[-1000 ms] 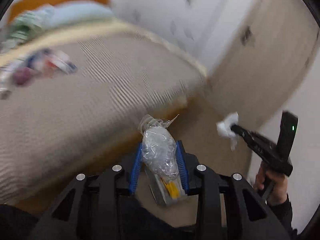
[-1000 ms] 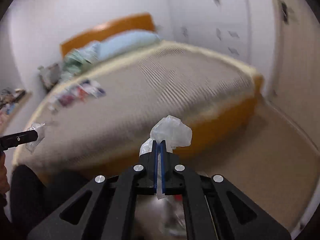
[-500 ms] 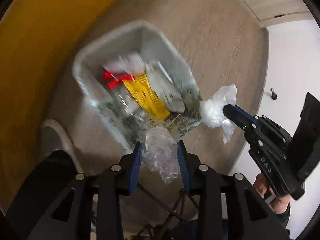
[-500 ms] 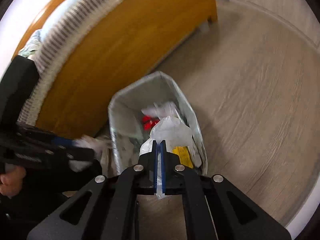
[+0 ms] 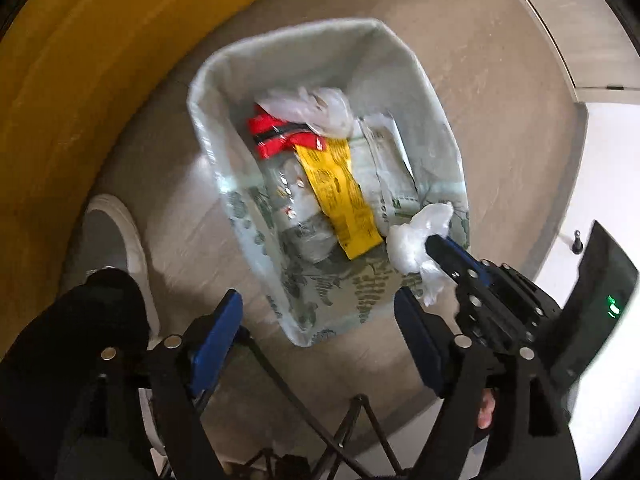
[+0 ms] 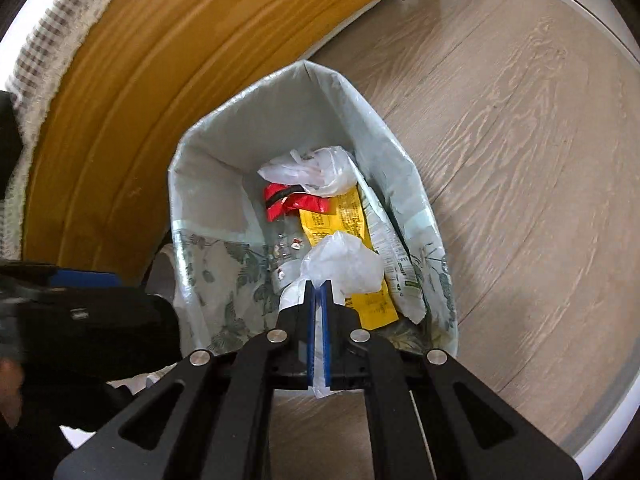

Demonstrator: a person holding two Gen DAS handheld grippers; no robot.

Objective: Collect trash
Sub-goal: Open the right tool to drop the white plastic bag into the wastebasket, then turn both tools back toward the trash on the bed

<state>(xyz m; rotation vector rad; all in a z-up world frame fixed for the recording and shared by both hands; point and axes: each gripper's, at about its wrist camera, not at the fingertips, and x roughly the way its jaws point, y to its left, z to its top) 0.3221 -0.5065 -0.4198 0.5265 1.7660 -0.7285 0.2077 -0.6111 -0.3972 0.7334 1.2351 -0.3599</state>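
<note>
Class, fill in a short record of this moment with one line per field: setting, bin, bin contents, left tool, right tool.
setting: wood-look floor beside a wooden bed frame
bin: lined trash bin, standing open on the floor
bin contents: yellow wrapper, red wrapper, clear plastic bag
left tool: jaws have just opened wide above the bin, nothing between them
right tool: jaws have begun to open, crumpled white plastic between them, over the bin

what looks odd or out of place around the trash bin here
Nothing is spilled on the floor by the bag-lined trash bin. A crumpled white plastic wad sits pinched in the right tongs over the bin; the left tongs are open and empty.
</note>
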